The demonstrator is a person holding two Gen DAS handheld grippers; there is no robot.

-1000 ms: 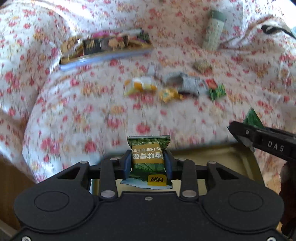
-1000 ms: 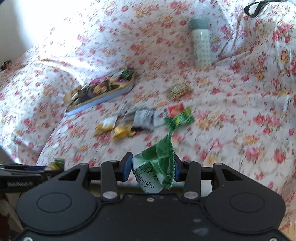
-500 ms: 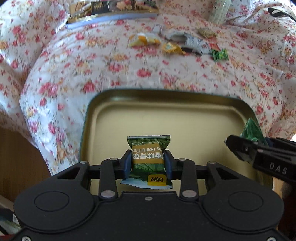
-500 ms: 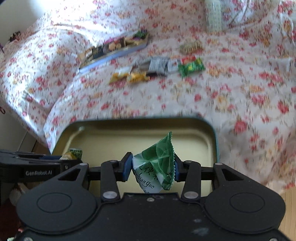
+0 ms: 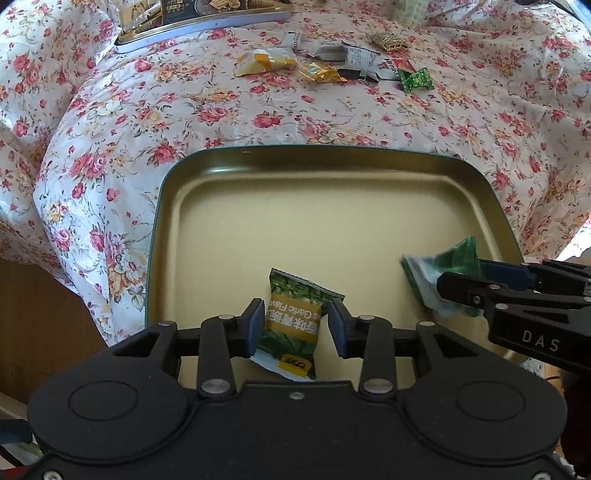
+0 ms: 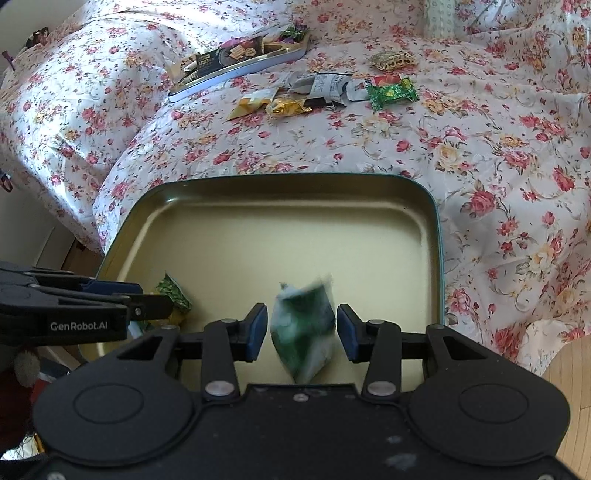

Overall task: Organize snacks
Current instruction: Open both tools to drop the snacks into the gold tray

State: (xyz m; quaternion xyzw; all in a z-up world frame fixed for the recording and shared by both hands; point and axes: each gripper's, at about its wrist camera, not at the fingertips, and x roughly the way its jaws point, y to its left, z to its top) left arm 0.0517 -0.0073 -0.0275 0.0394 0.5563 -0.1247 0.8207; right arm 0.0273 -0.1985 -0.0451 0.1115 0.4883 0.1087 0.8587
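An open gold-lined tin (image 5: 332,221) lies on the floral bedspread right below both grippers. My left gripper (image 5: 295,328) hangs over the tin's near side. Its jaws are opening, and a green and orange garlic-flavour packet (image 5: 291,325) sits tilted and loose between the pads. My right gripper (image 6: 301,330) is over the tin (image 6: 295,229) beside it, open. A crumpled green and white packet (image 6: 304,328) is blurred between its pads, with a gap on the left side. Each gripper shows in the other's view: the right (image 5: 443,280), the left (image 6: 162,299).
Several loose wrapped snacks lie further back on the bedspread, among them a yellow packet (image 5: 266,61) and a green candy (image 5: 415,79). A flat tin of assorted snacks (image 6: 236,55) sits behind them. A pale bottle (image 6: 439,18) stands at the back. Wooden floor (image 6: 569,369) shows on the right.
Both grippers came down from over the bedspread to over the open tin. The two packets, clamped straight earlier, now sit loose: the garlic packet has tipped and the green packet is slipping down.
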